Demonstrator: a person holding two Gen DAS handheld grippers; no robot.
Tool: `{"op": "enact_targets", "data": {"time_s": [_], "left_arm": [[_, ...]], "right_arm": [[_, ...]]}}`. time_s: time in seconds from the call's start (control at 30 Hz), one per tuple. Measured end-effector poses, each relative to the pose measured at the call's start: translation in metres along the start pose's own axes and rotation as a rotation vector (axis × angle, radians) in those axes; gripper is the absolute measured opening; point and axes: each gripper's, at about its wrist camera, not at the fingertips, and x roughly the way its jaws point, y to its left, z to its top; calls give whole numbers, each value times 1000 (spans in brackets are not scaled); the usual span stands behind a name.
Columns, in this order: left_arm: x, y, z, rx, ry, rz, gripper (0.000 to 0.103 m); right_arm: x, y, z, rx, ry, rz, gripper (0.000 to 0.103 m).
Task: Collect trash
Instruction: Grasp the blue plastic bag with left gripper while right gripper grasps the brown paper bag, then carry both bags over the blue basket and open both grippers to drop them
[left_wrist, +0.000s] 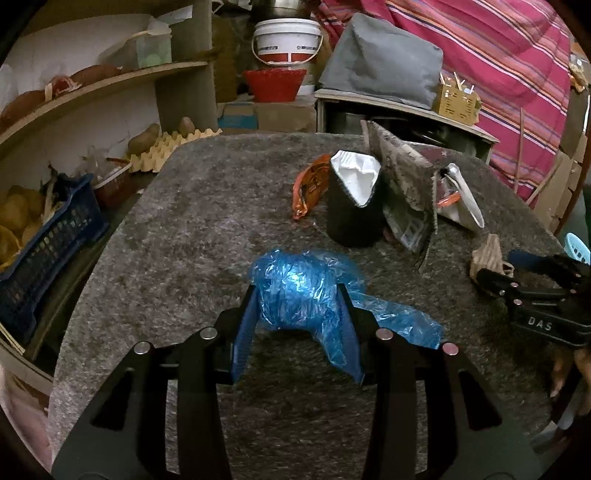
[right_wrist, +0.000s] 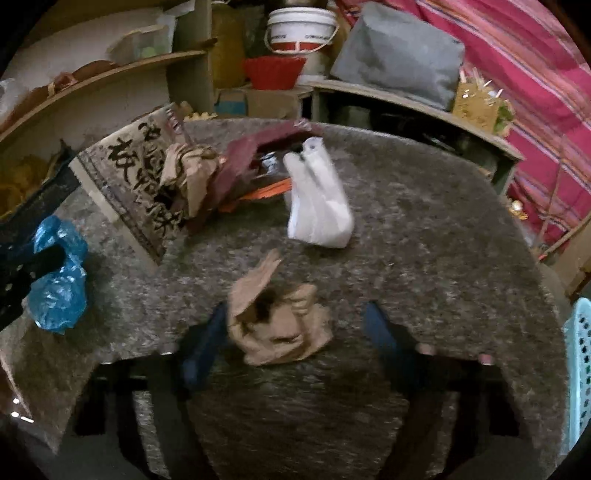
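Clearly my left gripper (left_wrist: 297, 295) clamps a crinkled blue plastic bag (left_wrist: 295, 291), while my right gripper (right_wrist: 295, 325) straddles crumpled brown paper (right_wrist: 280, 328), not pinching.

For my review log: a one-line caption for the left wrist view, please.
Left claw shut on a crumpled blue plastic bag on the grey carpeted table.

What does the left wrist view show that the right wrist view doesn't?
Left wrist only: an orange wrapper beside a black cup. Right wrist only: the right tongs straddling crumpled brown paper, not yet pinching it, and a white bag. Both: the left tongs shut on the blue plastic bag on the grey mat.
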Motion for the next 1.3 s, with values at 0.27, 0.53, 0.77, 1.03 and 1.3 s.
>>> {"op": "enact_targets", "data": {"time_s": [0.27, 0.53, 0.77, 1.03, 1.3], "left_arm": [[-7, -19, 5, 21, -24, -14, 40], [-12, -51, 13, 34, -52, -48, 40], [-15, -99, 23, 70, -80, -87, 40], [-12, -152, 29, 93, -81, -162, 40], [-4, -199, 30, 110, -65, -243, 39]], "right_arm": [[-20, -1, -4, -36, -61, 0, 49], [-45, -47, -4, 26, -107, -80, 49], [-72, -105, -12, 113, -133, -153, 49], [-101, -165, -27, 211, -156, -228, 49], [-118, -220, -49, 298, -156, -285, 49]]}}
